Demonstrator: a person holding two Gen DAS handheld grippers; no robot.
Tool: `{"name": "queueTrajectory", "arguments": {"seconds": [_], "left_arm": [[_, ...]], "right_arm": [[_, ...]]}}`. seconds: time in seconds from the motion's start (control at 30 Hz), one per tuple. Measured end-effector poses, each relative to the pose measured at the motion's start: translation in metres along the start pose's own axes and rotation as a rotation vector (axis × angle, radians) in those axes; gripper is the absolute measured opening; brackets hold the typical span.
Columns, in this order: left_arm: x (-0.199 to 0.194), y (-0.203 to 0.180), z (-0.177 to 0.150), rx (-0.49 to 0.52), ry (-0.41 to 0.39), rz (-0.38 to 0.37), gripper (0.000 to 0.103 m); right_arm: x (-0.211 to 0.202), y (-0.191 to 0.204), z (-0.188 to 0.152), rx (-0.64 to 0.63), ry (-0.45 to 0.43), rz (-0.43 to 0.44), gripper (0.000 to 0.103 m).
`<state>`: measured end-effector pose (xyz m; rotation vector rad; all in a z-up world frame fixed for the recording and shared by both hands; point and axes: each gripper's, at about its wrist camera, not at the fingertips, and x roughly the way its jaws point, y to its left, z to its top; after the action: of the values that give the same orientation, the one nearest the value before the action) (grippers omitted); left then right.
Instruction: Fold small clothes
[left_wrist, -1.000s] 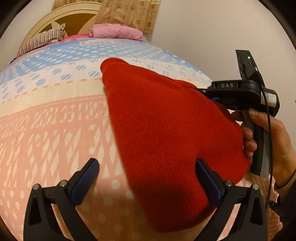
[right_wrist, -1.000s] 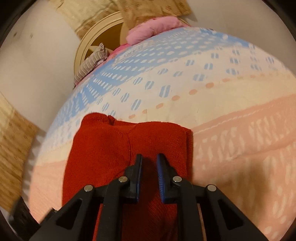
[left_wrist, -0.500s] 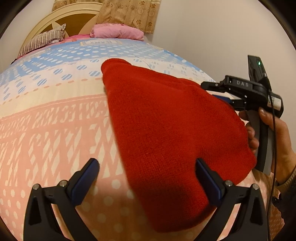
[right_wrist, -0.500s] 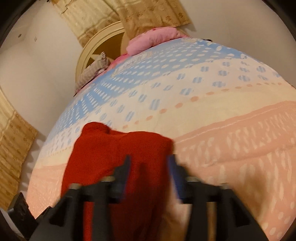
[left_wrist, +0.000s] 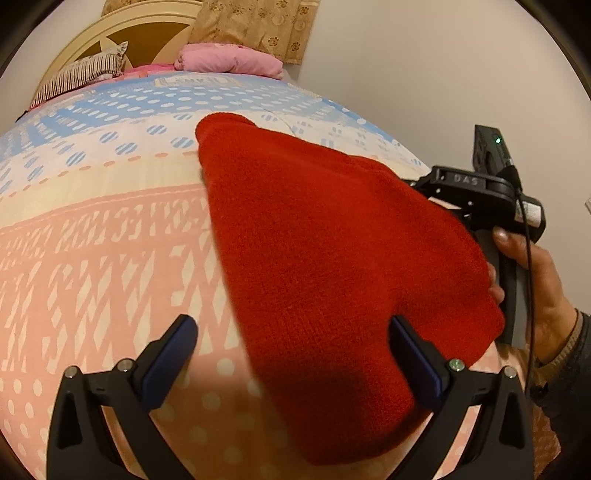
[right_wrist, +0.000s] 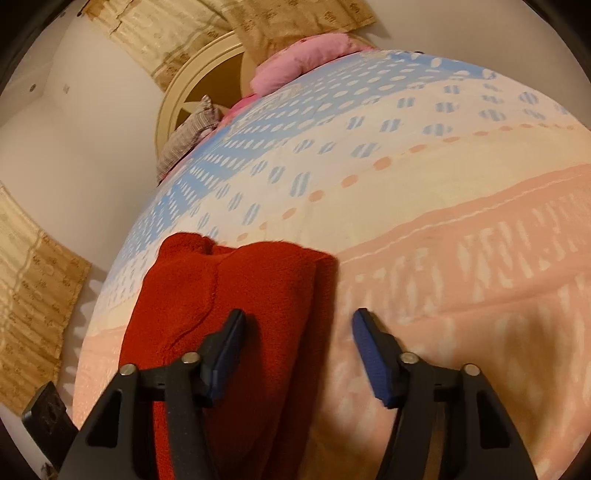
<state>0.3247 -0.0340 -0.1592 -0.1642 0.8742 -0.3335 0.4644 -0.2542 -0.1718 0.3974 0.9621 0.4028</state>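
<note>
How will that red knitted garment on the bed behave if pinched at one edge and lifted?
The red knitted garment looks soft and lies in folds, so it would probably droop. Its fuzzy knit should grip rather than slip.

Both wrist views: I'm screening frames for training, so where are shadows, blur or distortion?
Left wrist view: sharp, fisheye bulges the patterned bedspread; the left gripper shadows the red knitted garment. Right wrist view: slightly soft, same bulge, shadow beneath the open right gripper.

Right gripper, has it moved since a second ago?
Yes. The right gripper has drawn back off the red knit garment toward the bed's edge, away from the headboard; its jaws opened, nothing gripped.
</note>
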Motion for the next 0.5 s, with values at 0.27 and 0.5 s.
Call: {"name": "queueTrajectory", "arguments": {"seconds": [0.27, 0.5], "left_arm": [[-0.005, 0.003, -0.002, -0.023, -0.010, -0.113, 0.084], [-0.016, -0.001, -0.003, -0.038, -0.004, -0.148, 0.049]], "right_arm": [[0.004, 0.000, -0.007, 0.019, 0.010, 0.085, 0.029], [-0.006, 0.007, -0.013, -0.002, -0.043, 0.103, 0.022]]}}
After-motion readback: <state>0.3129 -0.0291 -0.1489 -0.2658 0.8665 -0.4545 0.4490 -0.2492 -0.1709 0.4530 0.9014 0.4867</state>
